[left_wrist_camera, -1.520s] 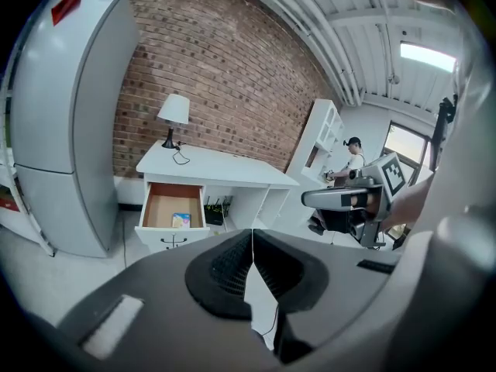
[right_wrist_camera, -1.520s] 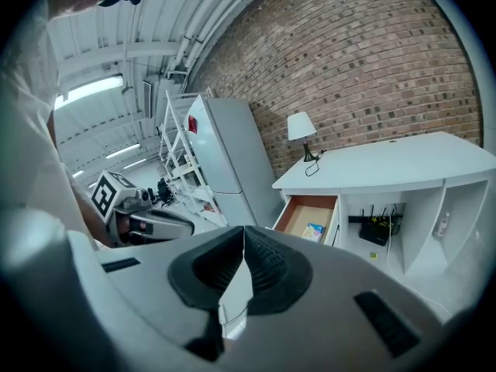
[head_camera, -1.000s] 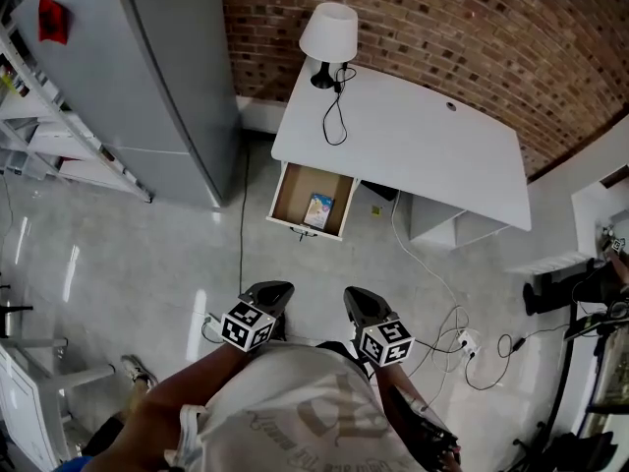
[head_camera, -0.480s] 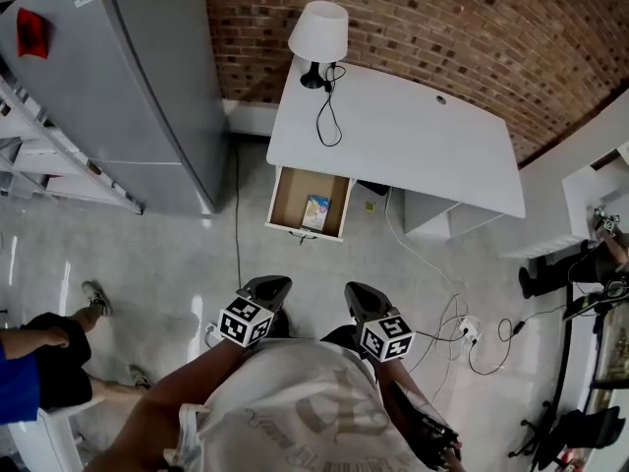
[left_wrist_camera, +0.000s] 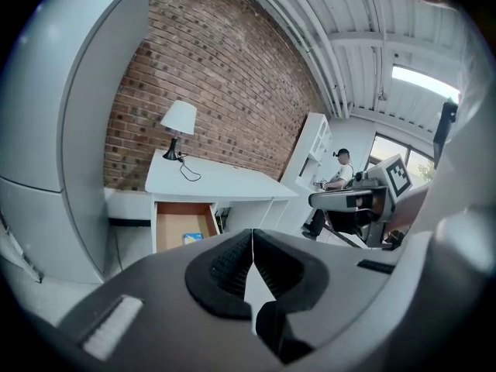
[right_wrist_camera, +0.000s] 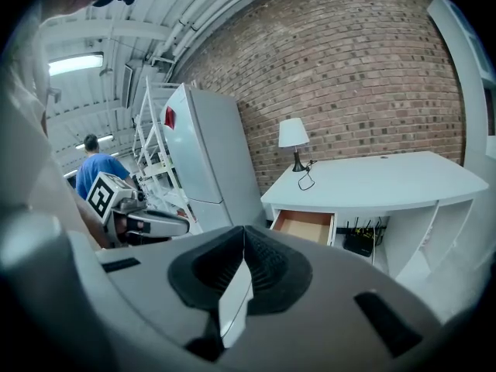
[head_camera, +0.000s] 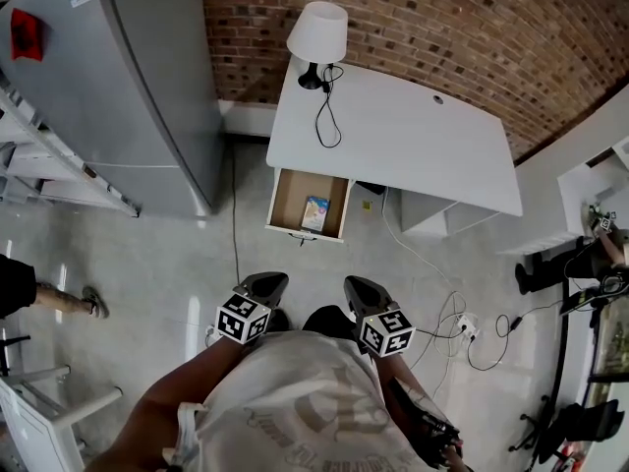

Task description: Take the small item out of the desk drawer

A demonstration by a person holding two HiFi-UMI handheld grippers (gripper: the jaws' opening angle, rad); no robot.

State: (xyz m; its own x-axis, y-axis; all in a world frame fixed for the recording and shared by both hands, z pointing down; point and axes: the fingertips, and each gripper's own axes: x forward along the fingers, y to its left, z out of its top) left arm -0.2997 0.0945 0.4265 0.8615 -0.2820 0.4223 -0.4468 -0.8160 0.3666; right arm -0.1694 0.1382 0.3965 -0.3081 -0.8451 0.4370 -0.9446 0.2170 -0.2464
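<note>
White counter (head_camera: 413, 146) has hardly shifted in the head view over the last second, so the approach has barely begun; its drawer (head_camera: 290, 195) stands pulled out, the small item (head_camera: 315, 211) lying flat inside near the right wall; left gripper (head_camera: 263, 283) and right gripper (head_camera: 357, 289) stay at the person's waist, well apart from it, each with jaws pressed together on nothing; they must open before any grasp, I judge

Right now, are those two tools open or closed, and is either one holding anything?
Left tool: closed, holding nothing.
Right tool: closed, holding nothing.
</note>
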